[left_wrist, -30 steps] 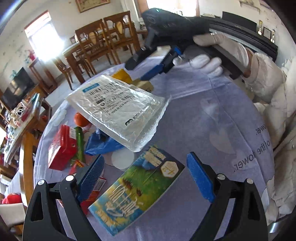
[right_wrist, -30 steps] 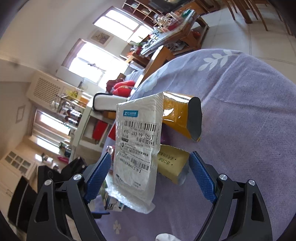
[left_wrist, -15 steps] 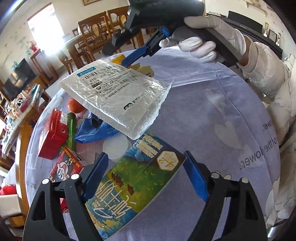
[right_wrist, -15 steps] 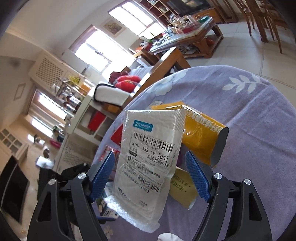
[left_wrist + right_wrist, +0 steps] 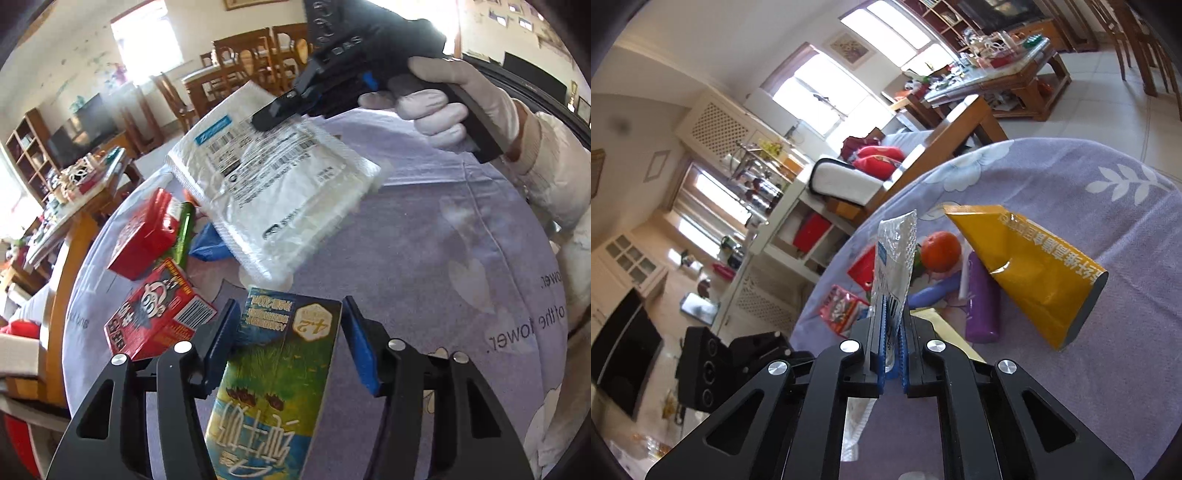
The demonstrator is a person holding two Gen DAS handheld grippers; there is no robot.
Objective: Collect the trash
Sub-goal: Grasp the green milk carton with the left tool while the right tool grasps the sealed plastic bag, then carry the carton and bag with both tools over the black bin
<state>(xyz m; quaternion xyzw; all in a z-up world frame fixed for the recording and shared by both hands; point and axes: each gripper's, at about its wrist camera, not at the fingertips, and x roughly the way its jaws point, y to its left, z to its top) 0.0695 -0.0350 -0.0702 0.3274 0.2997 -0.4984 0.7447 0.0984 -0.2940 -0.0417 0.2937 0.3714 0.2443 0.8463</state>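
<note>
Right tongs [image 5: 891, 354] clamped, left tongs [image 5: 291, 354] closing

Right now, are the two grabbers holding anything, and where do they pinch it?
The right gripper pinches the white mailing bag at its top edge, jaws just closed. The left gripper has closed partway around the green carton; only one pad visibly touches it.

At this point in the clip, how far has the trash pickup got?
No bin or bag shows, so nothing looks collected. In hand: the right gripper is shut on the white bubble mailer; the left gripper has been closing around the green milk carton, with a gap at one pad. Left: red boxes, yellow bag, purple tube, on the tablecloth.
</note>
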